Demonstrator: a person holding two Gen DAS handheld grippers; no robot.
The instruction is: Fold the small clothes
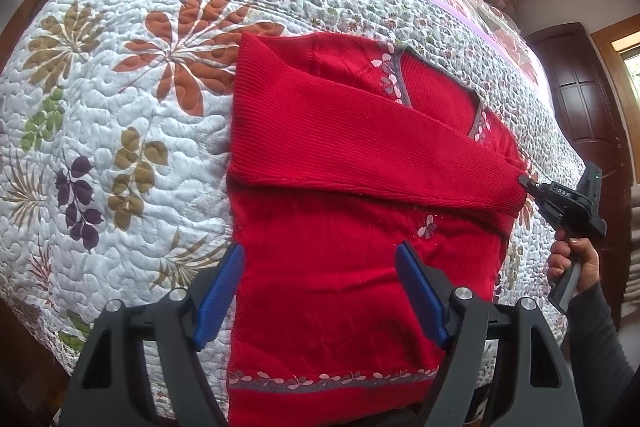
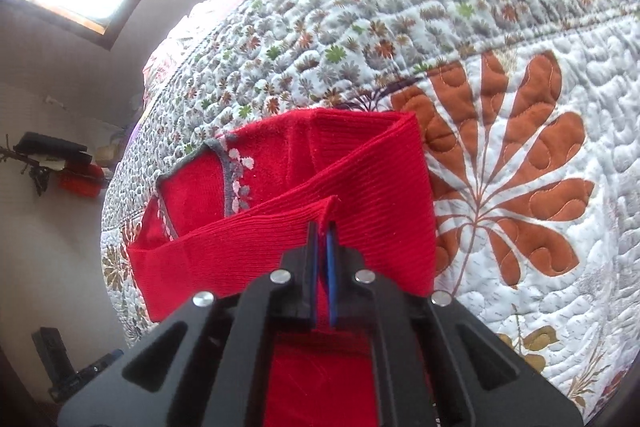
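- A red sweater (image 1: pixel 332 267) lies flat on the quilt (image 1: pixel 120 147) of a bed, its hem with a grey floral band nearest the left wrist camera and its grey-trimmed V-neck at the far end.
- One ribbed sleeve (image 1: pixel 360 147) is folded slantwise across the sweater's chest, from the sweater's left shoulder to its right edge.
- The left gripper (image 1: pixel 320 291) hangs over the sweater's lower body, its blue-padded fingers (image 1: pixel 220 291) spread wide and holding nothing; one finger stands at the sweater's left edge, the other over its middle.
- The right gripper (image 2: pixel 322 239) is pressed together on the sleeve's cuff (image 2: pixel 330 205) at the sweater's right edge, with red knit pinched between its pads.
- A hand (image 1: pixel 576 259) in a dark sleeve holds the right gripper's handle, just beside the sweater's right edge.
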